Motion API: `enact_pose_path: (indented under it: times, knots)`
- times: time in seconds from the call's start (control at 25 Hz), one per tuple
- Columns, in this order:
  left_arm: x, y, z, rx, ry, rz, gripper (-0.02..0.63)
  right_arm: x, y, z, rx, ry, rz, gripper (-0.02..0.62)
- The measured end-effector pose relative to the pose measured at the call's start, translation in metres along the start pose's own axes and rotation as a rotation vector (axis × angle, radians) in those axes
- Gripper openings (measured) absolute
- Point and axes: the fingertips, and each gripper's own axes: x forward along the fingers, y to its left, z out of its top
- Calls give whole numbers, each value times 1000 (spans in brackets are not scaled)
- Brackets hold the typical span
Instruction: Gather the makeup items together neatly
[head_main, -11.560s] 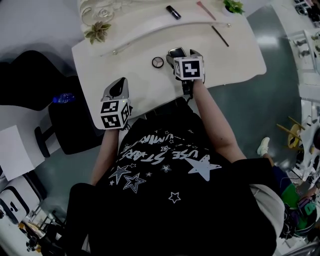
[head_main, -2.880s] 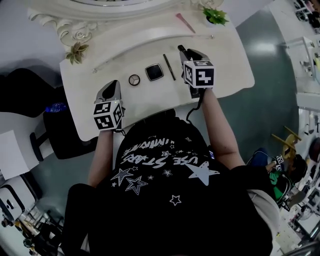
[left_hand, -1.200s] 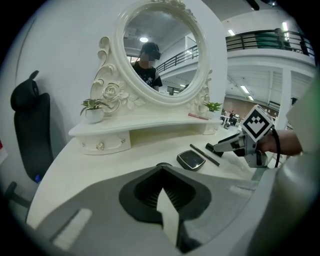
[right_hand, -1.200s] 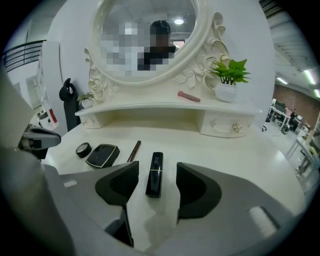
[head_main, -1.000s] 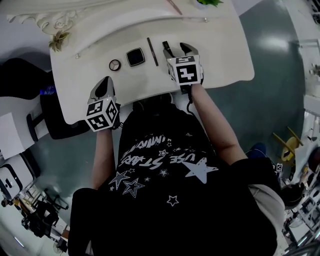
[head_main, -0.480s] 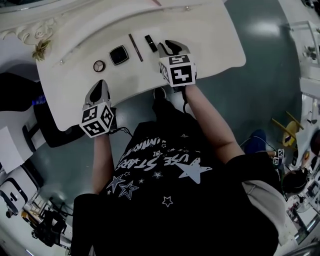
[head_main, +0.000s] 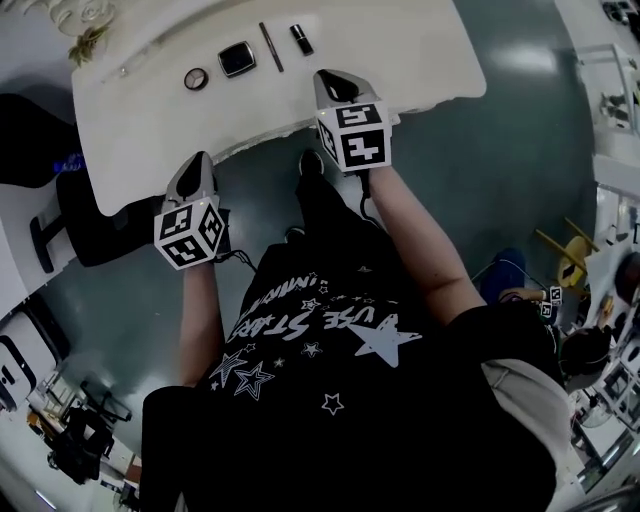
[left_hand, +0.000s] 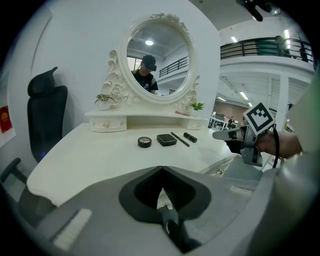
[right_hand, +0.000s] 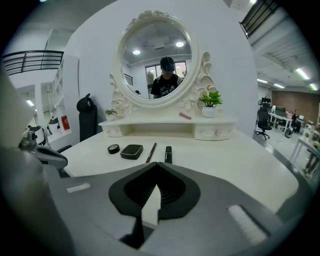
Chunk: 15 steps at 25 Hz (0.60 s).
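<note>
**Vanity table (head_main: 400, 50) looks pretty much sorted**

White top under an oval mirror (right_hand: 157, 62), and the makeup sits in one tidy row toward the back. That's the round compact (head_main: 195, 78), square compact (head_main: 237, 59), pencil (head_main: 270, 46) and lipstick (head_main: 301, 39), side by side with small gaps. Left gripper (head_main: 197, 165) hangs at the near edge and right gripper (head_main: 328, 80) sits just over it. Both have their jaws pressed together with nothing in them.

I'd say the gathering step is basically finished. The only loose end might be a small pink thing (right_hand: 185, 116) up on the shelf (too small to tell what it is). If it counts, the next move calls for the right gripper to open up and reach past the row without bumping it.
</note>
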Motion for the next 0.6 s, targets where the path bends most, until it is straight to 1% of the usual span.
enact_pose_path:
  times: [0.24, 0.6]
  knots:
    - [-41, -8, -24, 5, -18, -1, 2, -42, 19, -20, -17, -8, -9, 29]
    - [-90, -23, -39, 20, -71, -12, 2, -95, 33, -40, -20, -34, -45, 29]
